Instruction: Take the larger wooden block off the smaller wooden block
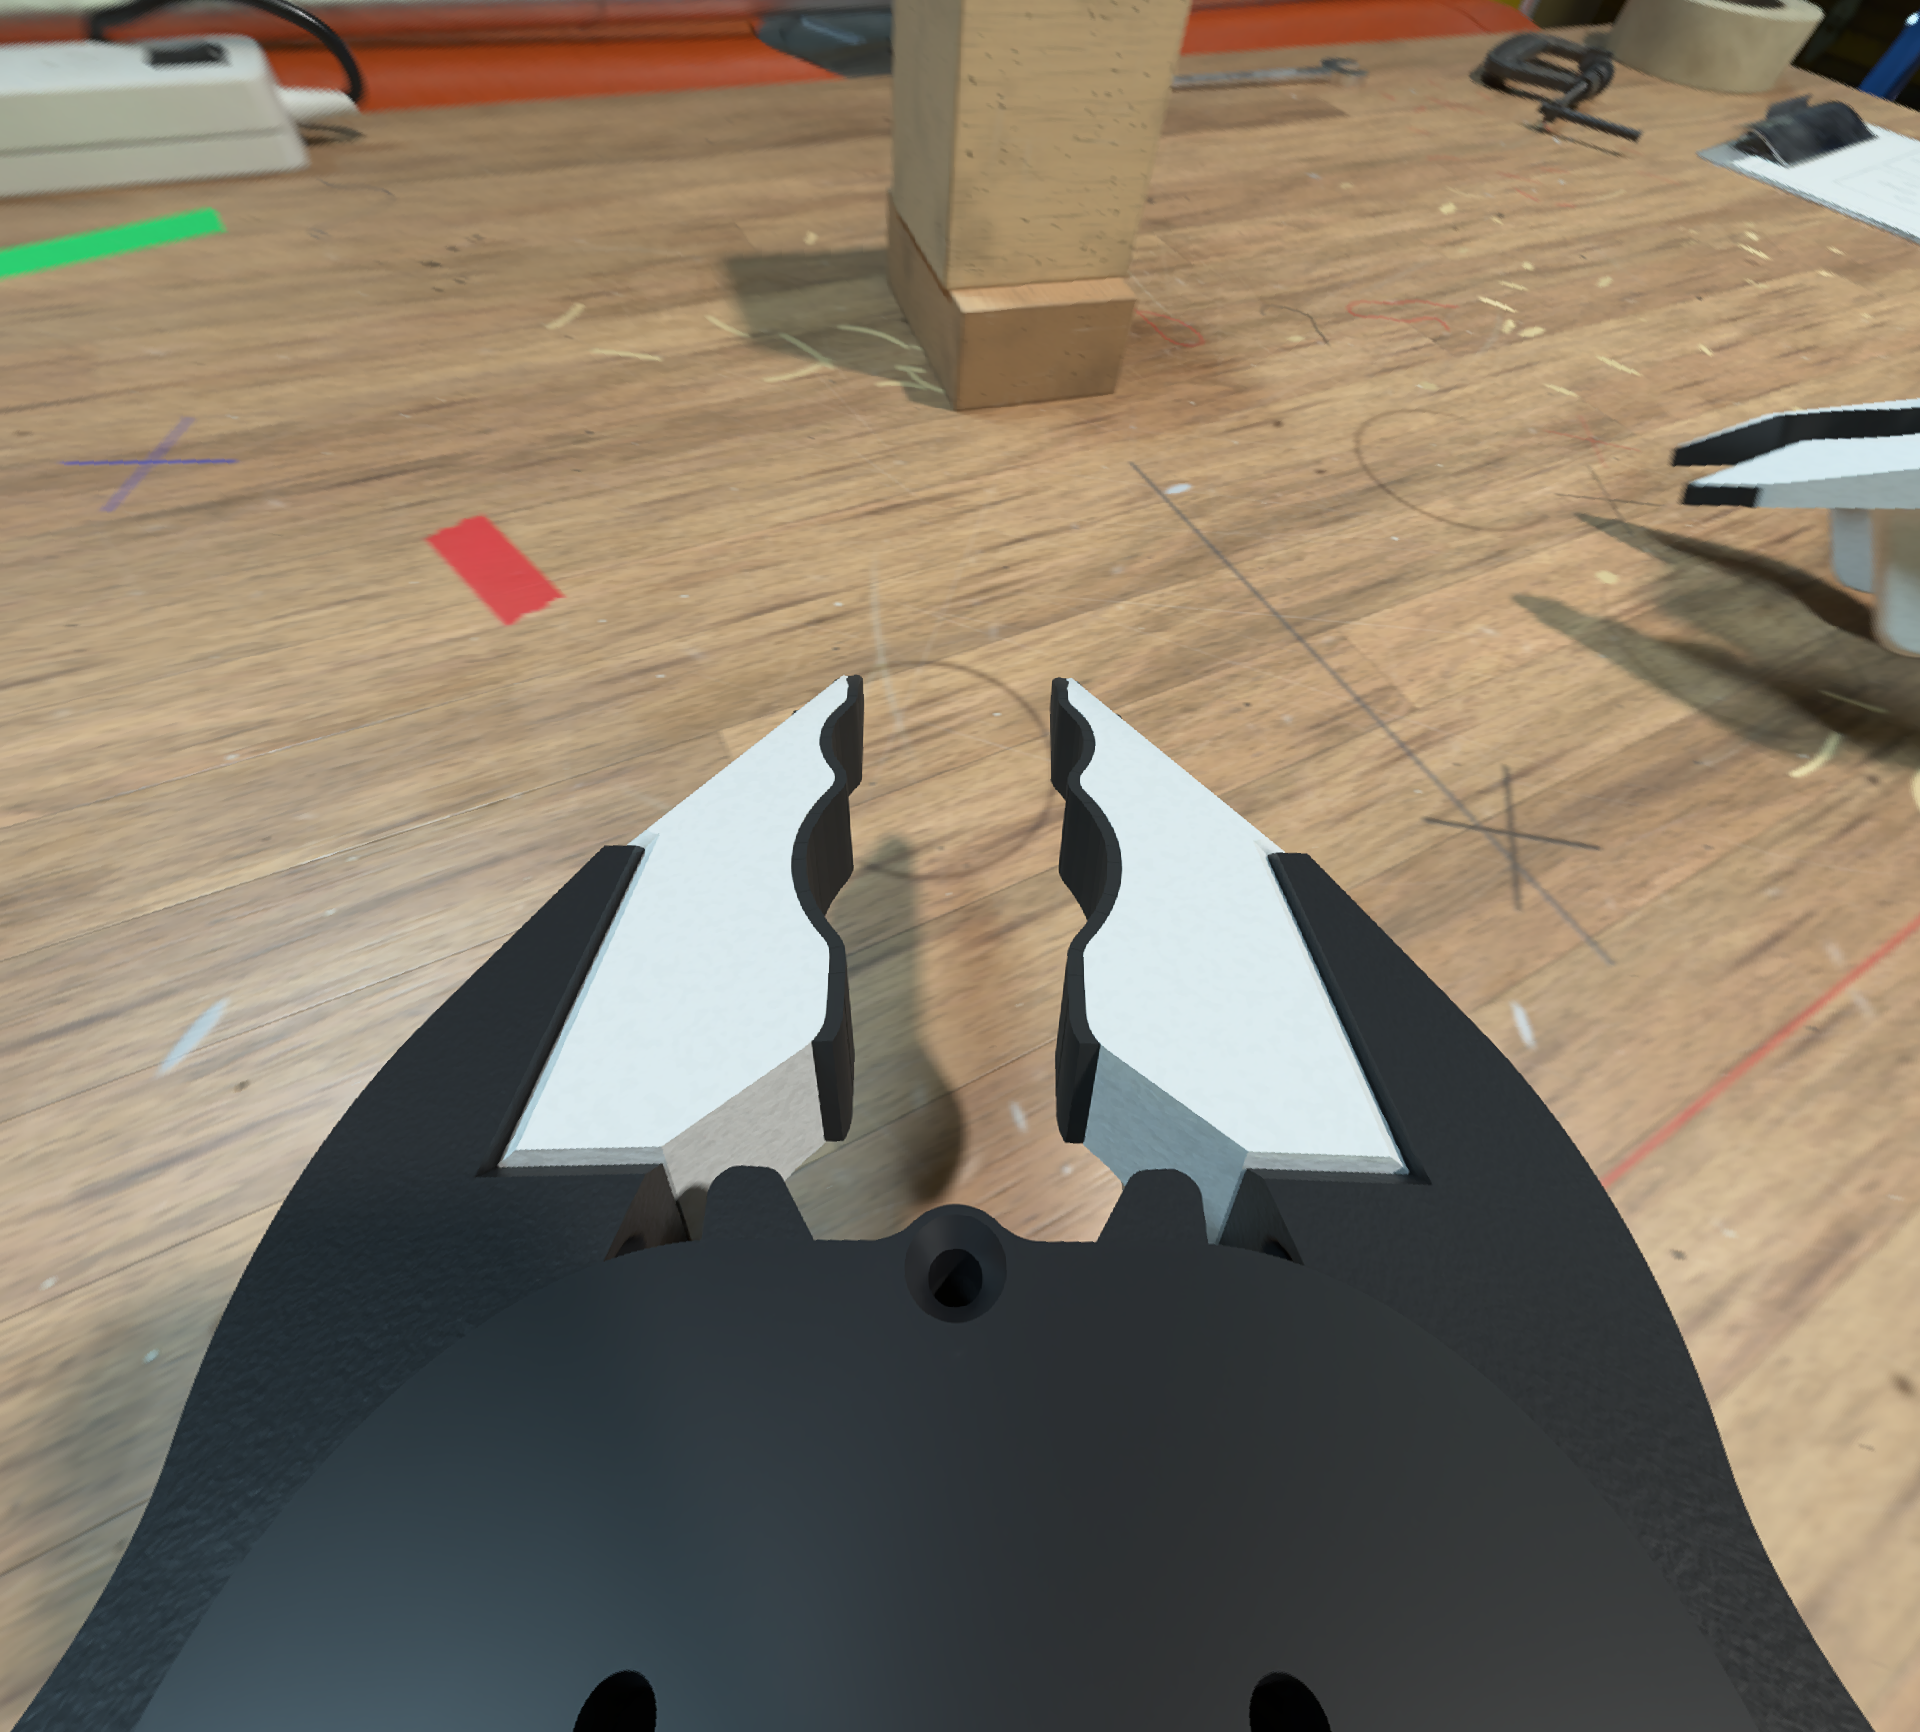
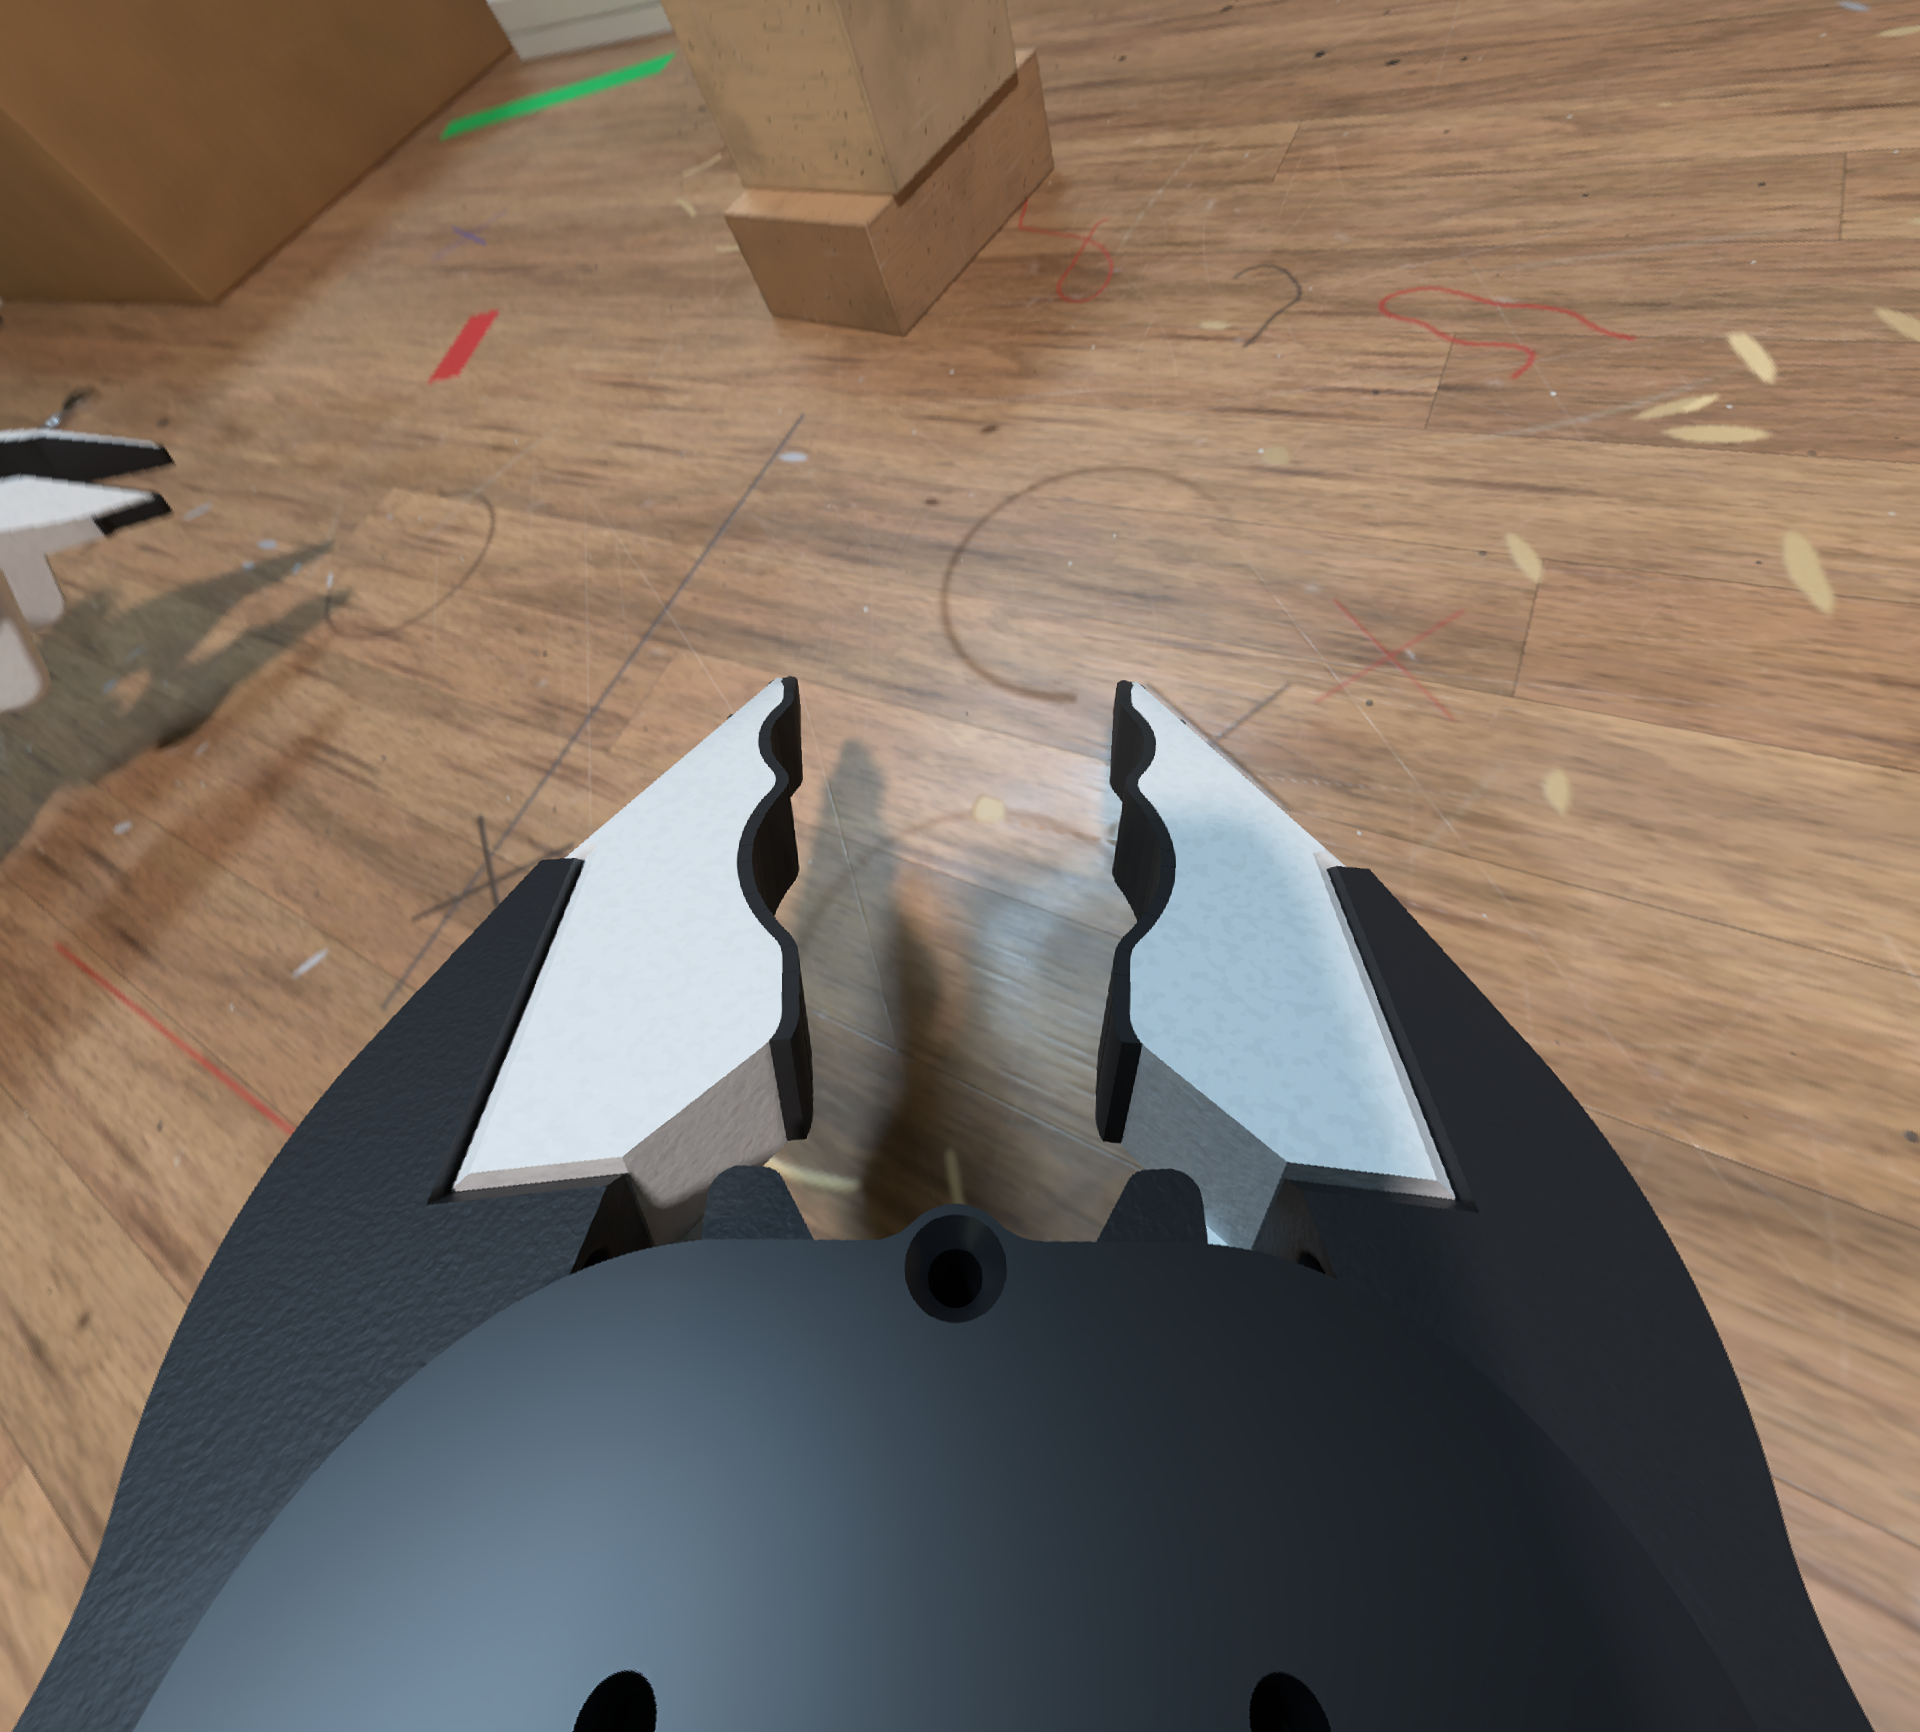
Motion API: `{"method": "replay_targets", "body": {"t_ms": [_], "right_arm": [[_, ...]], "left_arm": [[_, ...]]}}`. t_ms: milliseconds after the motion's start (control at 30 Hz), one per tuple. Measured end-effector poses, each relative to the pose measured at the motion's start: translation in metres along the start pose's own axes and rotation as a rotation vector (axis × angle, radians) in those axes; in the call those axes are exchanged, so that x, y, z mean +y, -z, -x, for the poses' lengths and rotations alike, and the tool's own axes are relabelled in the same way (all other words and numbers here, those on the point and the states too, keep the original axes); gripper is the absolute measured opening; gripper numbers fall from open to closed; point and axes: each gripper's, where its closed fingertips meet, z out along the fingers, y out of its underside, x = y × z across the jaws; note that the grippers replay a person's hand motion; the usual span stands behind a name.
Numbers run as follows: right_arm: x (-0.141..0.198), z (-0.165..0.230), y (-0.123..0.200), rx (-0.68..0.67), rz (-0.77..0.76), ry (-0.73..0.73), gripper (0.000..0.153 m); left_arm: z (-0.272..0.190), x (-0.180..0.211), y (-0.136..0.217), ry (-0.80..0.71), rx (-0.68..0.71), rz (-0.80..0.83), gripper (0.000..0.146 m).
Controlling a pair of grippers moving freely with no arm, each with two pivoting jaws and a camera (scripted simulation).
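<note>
The larger wooden block (image 1: 1039,41) was found upright on the smaller wooden block (image 1: 1023,337), which rested flat on the workbench (image 1: 416,851), a narrow ledge of the base showing along its edges. The stack was therefore judged top-heavy. The left gripper (image 1: 956,695) and the right gripper (image 2: 954,695) were recorded with jaws parted and empty, both well short of the stack and low above the bench. No contact was noted. The upper block's flat sides were judged suited to a grasp.
</note>
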Motion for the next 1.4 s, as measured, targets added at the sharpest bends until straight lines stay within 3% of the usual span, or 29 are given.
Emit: {"method": "replay_targets", "body": {"t_ms": [100,233,367,500,667,767,933,1100,1267,1400], "right_arm": [[-0.004,0.001,-0.004,0.010,-0.016,0.005,0.060],[-0.004,0.000,-0.002,0.052,-0.011,0.098,0.060],[-0.008,0.007,0.000,0.017,-0.029,0.081,0.059],[-0.007,0.014,-0.001,0.010,-0.033,0.117,0.059],[-0.010,0.017,0.001,0.005,-0.047,0.138,0.059],[-0.013,0.011,0.004,0.008,-0.060,0.125,0.059],[-0.018,0.003,0.007,0.000,-0.073,0.070,0.058],[-0.019,0.002,0.006,-0.007,-0.070,0.056,0.057],[-0.017,0.010,0.005,-0.014,-0.064,0.088,0.056],[-0.016,0.012,0.003,-0.013,-0.060,0.106,0.055]], "left_arm": [[-0.025,-0.017,-0.007,0.001,0.100,0.093,0.042],[-0.055,-0.087,-0.025,-0.054,0.196,0.234,0.064],[-0.048,-0.134,-0.083,-0.178,0.144,0.453,0.090],[-0.046,-0.160,-0.143,-0.015,0.091,0.666,0.123],[-0.027,-0.156,-0.198,0.081,-0.137,0.876,0.135],[-0.023,-0.143,-0.212,0.126,-0.199,0.951,0.136],[-0.023,-0.137,-0.214,0.164,-0.268,1.055,0.117],[-0.023,-0.136,-0.216,0.177,-0.296,1.040,0.118],[-0.023,-0.139,-0.212,0.175,-0.318,1.083,0.094],[-0.028,-0.140,-0.209,0.191,-0.319,1.123,0.089]]}}
